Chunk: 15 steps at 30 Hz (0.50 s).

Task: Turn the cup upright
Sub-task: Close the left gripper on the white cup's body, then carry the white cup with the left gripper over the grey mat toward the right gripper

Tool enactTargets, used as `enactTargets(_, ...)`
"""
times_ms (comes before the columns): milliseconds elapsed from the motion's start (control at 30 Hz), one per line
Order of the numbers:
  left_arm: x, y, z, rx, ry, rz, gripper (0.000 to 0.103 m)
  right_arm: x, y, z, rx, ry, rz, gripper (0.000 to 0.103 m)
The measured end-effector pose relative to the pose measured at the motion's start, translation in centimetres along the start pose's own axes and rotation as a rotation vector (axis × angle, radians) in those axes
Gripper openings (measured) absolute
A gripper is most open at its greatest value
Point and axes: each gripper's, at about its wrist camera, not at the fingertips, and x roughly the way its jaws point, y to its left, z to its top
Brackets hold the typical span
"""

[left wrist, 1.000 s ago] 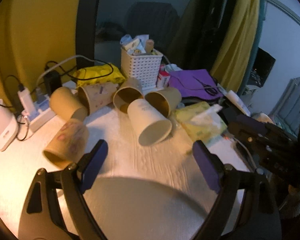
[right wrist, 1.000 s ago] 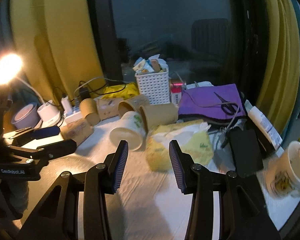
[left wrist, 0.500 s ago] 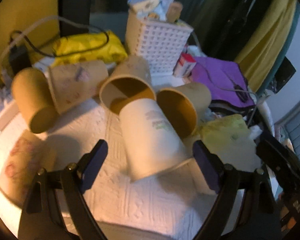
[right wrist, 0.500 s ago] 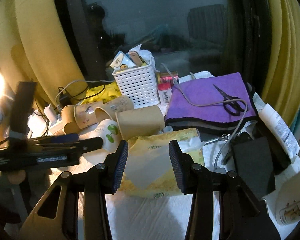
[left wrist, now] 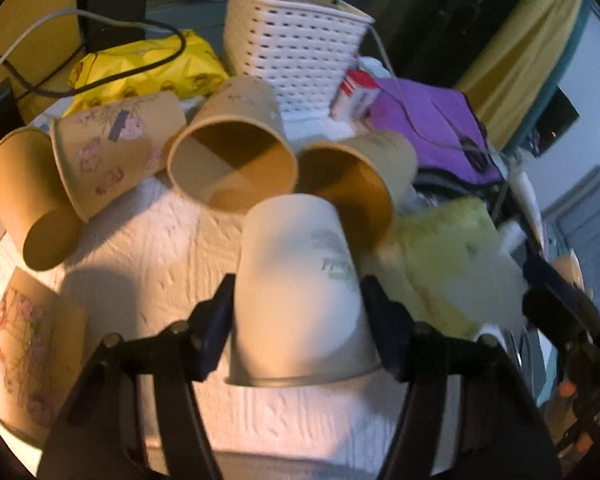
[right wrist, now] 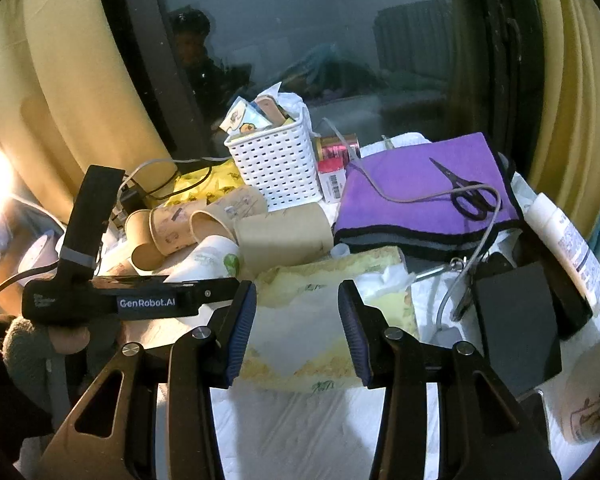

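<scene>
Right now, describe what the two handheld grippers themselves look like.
Both are black plastic with triangular cut-outs and silver screws. The right gripper has ribbed blue finger pads. The left gripper has dark blue pads; from the side its body reads GenRobot.AI, with a grey band.

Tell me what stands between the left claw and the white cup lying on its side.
Nothing visible does. The left claw already has a finger on each side of the white cup. Two brown cups crowd its far end, beyond the grasp.
</scene>
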Motion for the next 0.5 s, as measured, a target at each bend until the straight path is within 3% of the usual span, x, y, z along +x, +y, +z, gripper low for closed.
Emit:
enactTargets(200, -2.4, -0.4, -3.4, 0.074, 0.034, -0.063, 0.063, -2.0, 1.6, -1.4, -0.007, 0.002, -0.012, 0.045)
enactTargets(500, -9.5, -1.9, -10.8, 0.289, 0.036, -0.155, 0.063, -6.9, 4.7, -5.3, -0.011, -0.004, -0.037, 0.045)
